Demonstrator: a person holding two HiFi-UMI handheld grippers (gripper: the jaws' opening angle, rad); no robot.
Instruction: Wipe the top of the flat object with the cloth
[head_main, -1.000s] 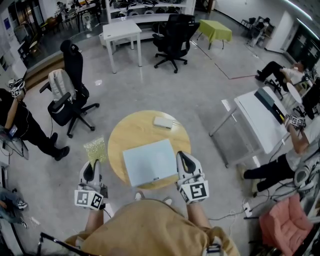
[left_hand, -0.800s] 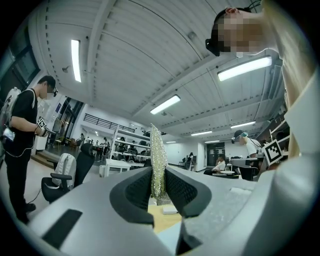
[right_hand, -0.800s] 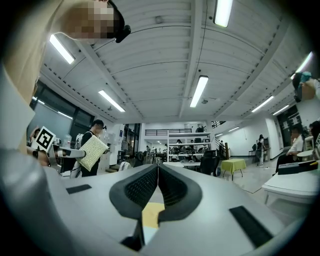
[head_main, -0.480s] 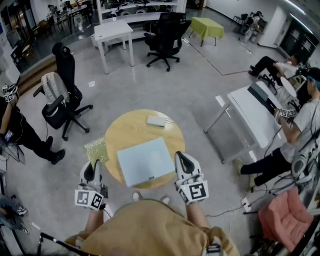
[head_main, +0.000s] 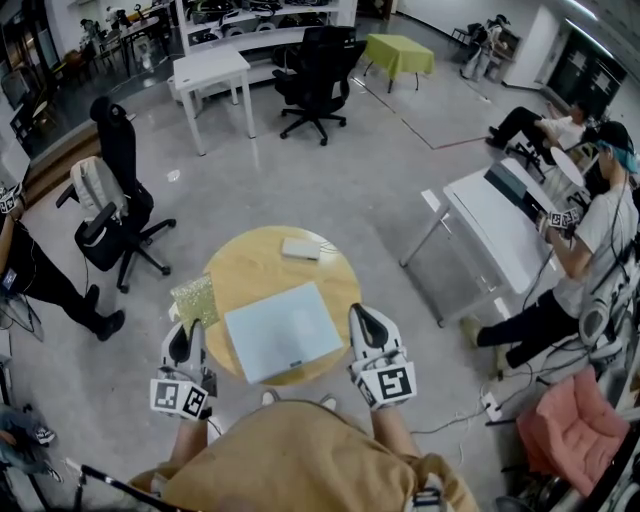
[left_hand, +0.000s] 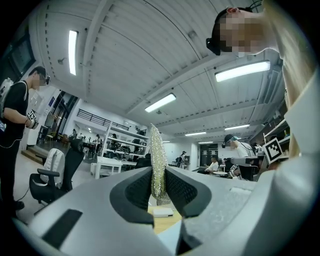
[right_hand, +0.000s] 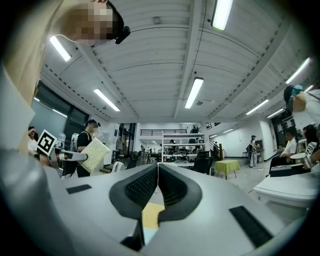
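A pale blue flat object (head_main: 283, 330) lies on a round wooden table (head_main: 250, 270), right in front of me. My left gripper (head_main: 186, 332) hangs at the table's left edge, shut on a yellow-green cloth (head_main: 194, 297) that sticks up past its tips. In the left gripper view the cloth (left_hand: 158, 167) stands edge-on, pinched between the jaws. My right gripper (head_main: 363, 314) is at the flat object's right side, shut with nothing in it. In the right gripper view its jaws (right_hand: 158, 169) meet, and the cloth (right_hand: 94, 155) shows at the left.
A small white box (head_main: 300, 248) lies at the table's far side. A black office chair (head_main: 110, 215) stands to the left and a white desk (head_main: 505, 230) to the right, with a seated person (head_main: 590, 250) beside it. A pink chair (head_main: 575, 440) is at the lower right.
The table and flat object have slid left and a little down in the head view as the camera turned. Both grippers keep their places and their states.
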